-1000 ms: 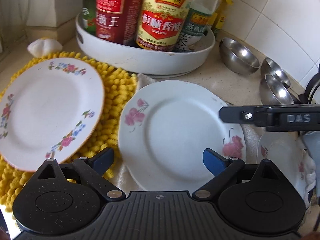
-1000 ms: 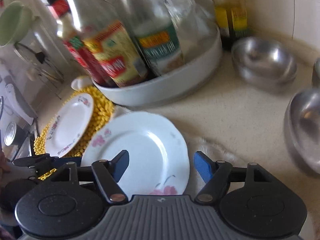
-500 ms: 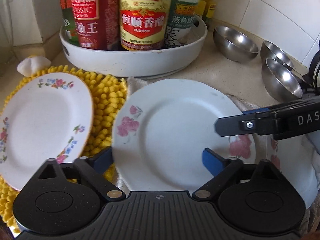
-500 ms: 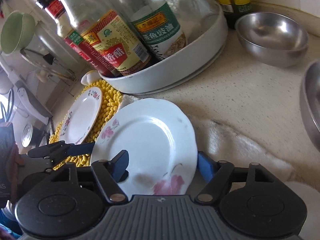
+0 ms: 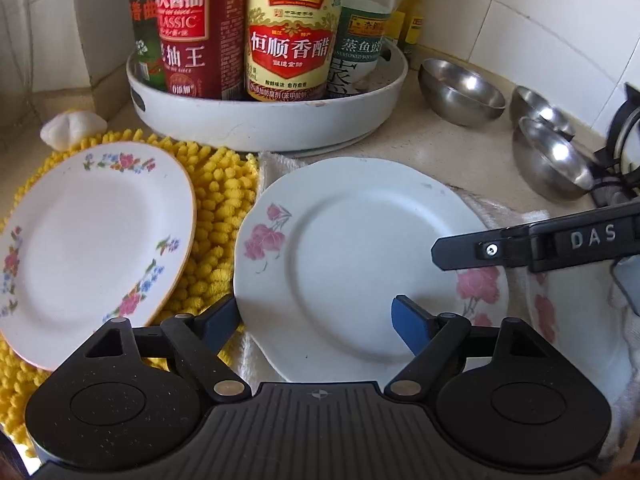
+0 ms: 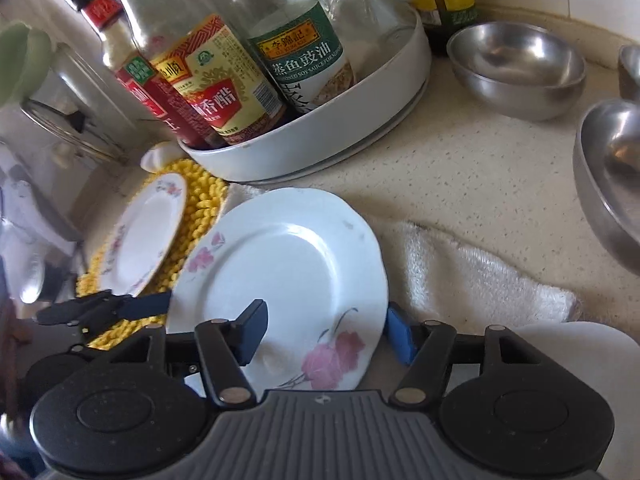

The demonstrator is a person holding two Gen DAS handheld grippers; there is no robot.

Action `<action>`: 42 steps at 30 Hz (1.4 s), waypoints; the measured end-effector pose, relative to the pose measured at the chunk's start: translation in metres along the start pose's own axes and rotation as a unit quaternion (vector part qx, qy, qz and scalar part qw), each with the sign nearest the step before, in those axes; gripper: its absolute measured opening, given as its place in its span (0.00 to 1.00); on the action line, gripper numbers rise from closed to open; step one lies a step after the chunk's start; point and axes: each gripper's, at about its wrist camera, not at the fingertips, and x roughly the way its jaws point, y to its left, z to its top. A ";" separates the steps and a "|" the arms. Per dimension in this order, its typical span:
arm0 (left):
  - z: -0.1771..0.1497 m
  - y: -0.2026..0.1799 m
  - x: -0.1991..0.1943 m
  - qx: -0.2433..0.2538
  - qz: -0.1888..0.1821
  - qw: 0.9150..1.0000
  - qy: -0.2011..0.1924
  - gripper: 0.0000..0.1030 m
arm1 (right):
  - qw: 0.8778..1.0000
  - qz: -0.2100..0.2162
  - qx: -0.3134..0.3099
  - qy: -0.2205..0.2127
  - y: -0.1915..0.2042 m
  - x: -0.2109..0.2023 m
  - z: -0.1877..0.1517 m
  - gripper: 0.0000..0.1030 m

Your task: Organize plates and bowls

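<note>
A white plate with pink flowers lies on a white towel; it also shows in the right wrist view. My left gripper is open, its fingers astride the plate's near-left rim. My right gripper is open, its fingers astride the plate's right rim; one finger reaches in over the plate in the left view. A second floral plate lies on a yellow mat. A third plate lies at the right. Three steel bowls stand at the back right.
A white round tray with several sauce bottles stands just behind the plates. A tiled wall runs behind the bowls. A stove grate is at the far right. A garlic bulb lies behind the yellow mat.
Both grippers have moved in on the pink-flower plate, which looms larger. The right gripper's fingers now straddle its right rim, and the plate's edge seems slightly raised.
</note>
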 end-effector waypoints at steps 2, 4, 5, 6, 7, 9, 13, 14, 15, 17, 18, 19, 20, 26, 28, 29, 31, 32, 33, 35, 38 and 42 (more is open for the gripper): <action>0.001 0.001 -0.001 -0.005 0.002 1.000 -0.002 0.80 | 1.000 0.002 0.007 -0.008 0.001 -0.006 -0.005 0.77; -0.001 0.005 -0.009 -0.012 -0.007 1.000 -0.008 0.80 | 1.000 0.010 0.018 -0.022 -0.001 -0.013 -0.009 0.77; -0.002 0.005 -0.012 -0.014 -0.007 1.000 -0.011 0.80 | 0.999 0.008 0.021 -0.026 0.000 -0.016 -0.011 0.77; -0.002 0.003 -0.014 -0.013 -0.008 1.000 -0.012 0.80 | 0.999 0.003 0.020 -0.029 0.001 -0.019 -0.013 0.77; -0.003 0.001 -0.017 -0.009 -0.010 1.000 -0.012 0.80 | 0.999 0.000 0.021 -0.034 0.002 -0.023 -0.015 0.77; -0.005 -0.001 -0.021 -0.003 -0.017 1.000 -0.016 0.80 | 0.999 0.003 0.026 -0.038 0.003 -0.028 -0.018 0.77; -0.007 -0.002 -0.023 0.009 -0.019 1.000 -0.017 0.80 | 0.999 -0.012 0.032 -0.005 0.005 -0.018 -0.026 0.77; -0.009 -0.002 -0.020 0.011 -0.021 1.000 -0.006 0.80 | 1.000 -0.005 0.030 -0.008 0.005 -0.019 -0.030 0.77; -0.012 -0.002 -0.016 0.009 -0.021 1.000 0.008 0.80 | 0.999 0.004 0.031 -0.010 0.003 -0.022 -0.032 0.77; -0.019 0.001 -0.015 0.011 -0.025 1.000 0.013 0.79 | 0.999 0.012 0.042 -0.013 -0.002 -0.025 -0.032 0.76; -0.020 0.003 -0.017 0.011 -0.030 0.999 0.012 0.78 | 0.999 0.015 0.050 -0.014 -0.005 -0.024 -0.030 0.75; -0.019 0.006 -0.019 0.007 -0.034 0.999 0.011 0.78 | 0.998 0.015 0.062 -0.018 -0.008 -0.023 -0.029 0.75; -0.017 0.009 -0.021 0.002 -0.037 0.999 0.007 0.79 | 0.997 0.014 0.070 -0.021 -0.008 -0.021 -0.028 0.75; -0.014 0.003 -0.009 0.006 -0.028 1.000 0.008 0.84 | 0.999 0.000 0.038 -0.035 0.000 -0.018 -0.034 0.75; -0.017 -0.001 -0.009 0.006 -0.012 1.000 0.001 0.84 | 0.998 0.000 0.046 -0.038 -0.003 -0.020 -0.035 0.72; -0.018 0.001 -0.010 -0.003 -0.012 1.000 -0.001 0.81 | 0.998 -0.001 0.046 -0.039 -0.003 -0.020 -0.036 0.70; -0.018 0.003 -0.011 -0.018 -0.005 1.000 -0.007 0.74 | 0.998 -0.016 0.038 -0.043 0.001 -0.022 -0.039 0.66; -0.018 0.004 -0.013 -0.025 -0.005 1.000 -0.008 0.68 | 0.998 -0.022 0.034 -0.046 0.004 -0.022 -0.041 0.66; -0.017 0.006 -0.013 -0.031 -0.003 0.999 -0.009 0.64 | 0.998 -0.024 0.035 -0.048 0.005 -0.022 -0.043 0.66; -0.016 0.010 -0.014 -0.038 -0.002 0.999 -0.011 0.60 | 0.998 -0.033 0.035 -0.051 0.009 -0.022 -0.044 0.66; -0.013 0.008 -0.013 -0.032 0.004 0.999 -0.006 0.61 | 0.997 -0.057 0.011 -0.053 0.018 -0.021 -0.046 0.65; -0.014 0.007 -0.017 -0.028 0.006 1.000 -0.009 0.61 | 0.997 -0.050 0.015 -0.062 0.021 -0.030 -0.050 0.65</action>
